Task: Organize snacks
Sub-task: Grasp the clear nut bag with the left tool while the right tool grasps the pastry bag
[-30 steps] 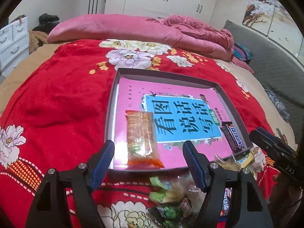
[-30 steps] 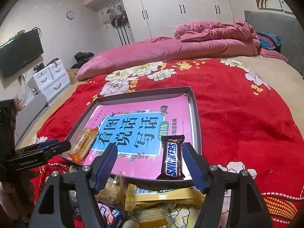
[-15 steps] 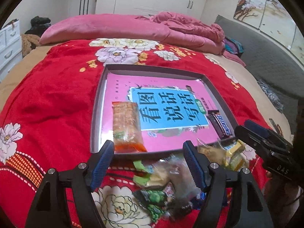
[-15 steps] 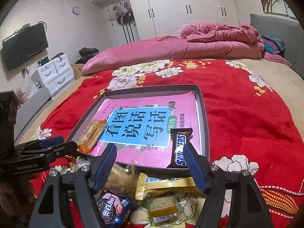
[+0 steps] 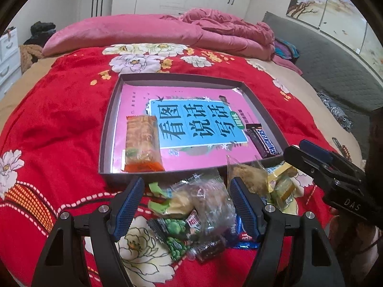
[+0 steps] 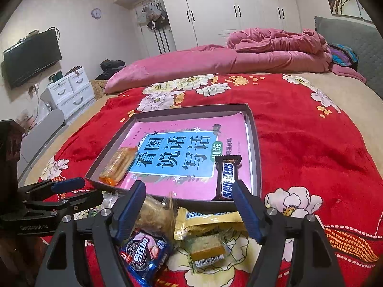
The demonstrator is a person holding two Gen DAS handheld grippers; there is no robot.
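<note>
Both grippers had drawn back from the tray [image 5: 106,129] since a second earlier, so the loose snack pile [image 5: 203,205] lay in fuller view below its near wall. Left gripper [image 5: 188,199]: fingers spread wide, empty, blue pads [image 5: 129,205] flanking a clear crinkled wrapper [image 5: 210,198] and a green pea packet [image 5: 177,236] without gripping either; held low and level over the red floral blanket [image 5: 55,119], pointing at the tray. Right gripper [image 6: 189,209]: fingers likewise wide apart, holding nothing, poised over a blue Oreo packet [image 6: 143,251], a yellow packet [image 6: 205,220] and a small barcoded cake [image 6: 208,251], all just outside the tray's near wall. Inside the tray: a pink book [image 5: 191,124] covering the floor; an orange cracker packet [image 5: 142,143] at the near left corner; a Snickers bar [image 6: 227,179] at the near right corner, against the right wall. From the right wrist view, the right finger's tip overlapped the bar's lower end; contact could not be judged. Beyond the tray: a pink quilt [image 6: 239,57], white wardrobes [image 6: 239,7].
</note>
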